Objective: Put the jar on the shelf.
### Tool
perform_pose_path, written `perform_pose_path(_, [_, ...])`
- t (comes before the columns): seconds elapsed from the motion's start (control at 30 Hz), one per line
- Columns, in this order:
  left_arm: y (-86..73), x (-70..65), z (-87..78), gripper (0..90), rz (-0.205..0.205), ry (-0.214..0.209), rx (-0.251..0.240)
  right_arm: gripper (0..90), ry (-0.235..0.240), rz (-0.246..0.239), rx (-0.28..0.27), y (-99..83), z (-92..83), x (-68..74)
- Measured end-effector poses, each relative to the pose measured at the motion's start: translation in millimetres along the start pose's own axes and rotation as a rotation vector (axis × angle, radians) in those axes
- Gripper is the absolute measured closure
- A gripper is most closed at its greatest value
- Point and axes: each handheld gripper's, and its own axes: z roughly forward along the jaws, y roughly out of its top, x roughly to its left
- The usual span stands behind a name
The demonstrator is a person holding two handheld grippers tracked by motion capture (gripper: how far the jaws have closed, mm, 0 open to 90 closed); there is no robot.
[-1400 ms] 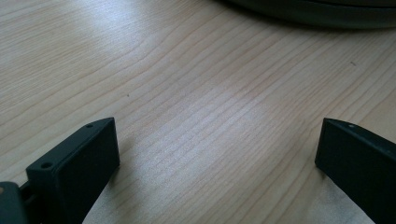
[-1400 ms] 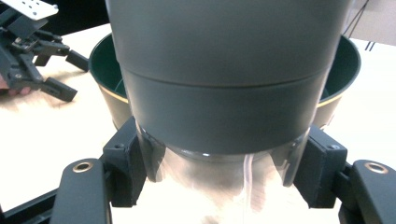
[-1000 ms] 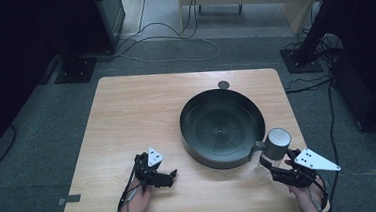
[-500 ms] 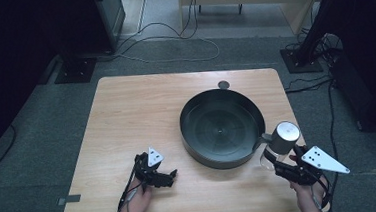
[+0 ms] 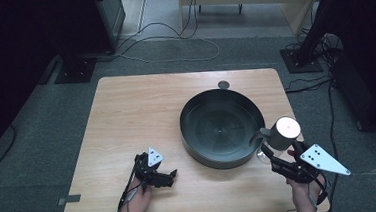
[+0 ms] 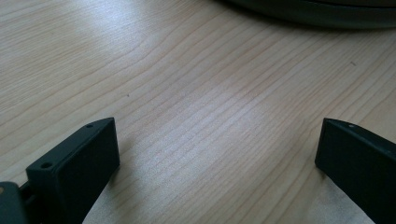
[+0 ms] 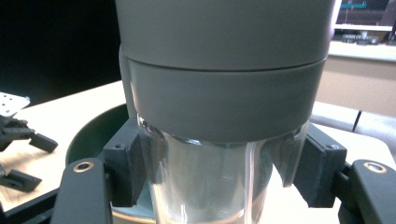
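The right gripper point(image 5: 272, 156) is clenched on a clear glass jar with a grey cylindrical lid point(image 5: 283, 134), at the right front of the light wooden worktop point(image 5: 141, 114). In the right gripper view the jar point(image 7: 219, 140) stands upright between the two black jaws: each pad presses against the clear glass wall, one on either side, just under the lower edge of the grey lid's broad band. The lid rises above the jaws, and the glass runs on down below the pads to the bottom edge of that view. The grip is thus on the glass body, not on the lid.

From the high view, the jar sits just beside the right rim of a wide, round, dark green metal pan point(image 5: 222, 127), with a small grey spout-like piece on the lid pointing toward the pan's rim; whether it touches the rim cannot be told. The jar's shiny flat top faces upward. The same pan point(image 7: 93, 135) shows behind the jar on the left of the right gripper view.

The left gripper point(image 5: 173, 176) rests low over the worktop near its front edge, well apart from the jar and to the left of the pan. In the left gripper view its jaws are released, standing wide with bare wood grain between them, and the pan's dark edge point(image 6: 317, 11) lies across the top.
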Motion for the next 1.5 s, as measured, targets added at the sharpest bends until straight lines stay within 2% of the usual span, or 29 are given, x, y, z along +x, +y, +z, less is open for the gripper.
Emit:
perform_pose_path(0.3, [0.0, 0.0, 0.0, 0.0, 0.0, 0.0, 0.0, 30.4, 0.017, -0.045, -0.066, 12.1, 5.5, 16.3])
perform_pose_path(0.5, [0.0, -0.1, 0.1, 0.0, -0.002, 0.0, -0.002, 30.4, 0.017, -0.064, -0.094, 8.3, 17.8, 27.6])
perform_pose_path(0.8, [-0.1, -0.2, 0.2, 0.0, -0.003, 0.0, -0.003, 30.5, 0.005, -0.079, -0.152, -1.8, 34.8, 36.5])
perform_pose_path(1.07, [-0.1, -0.2, 0.2, 0.0, -0.003, 0.0, -0.003, 30.5, 0.0, -0.084, -0.124, -15.1, 49.0, 40.2])
perform_pose_path(1.5, [-0.1, -0.3, 0.3, 0.0, -0.004, 0.0, -0.004, 30.4, 0.011, -0.036, -0.025, -31.2, 61.2, 34.1])
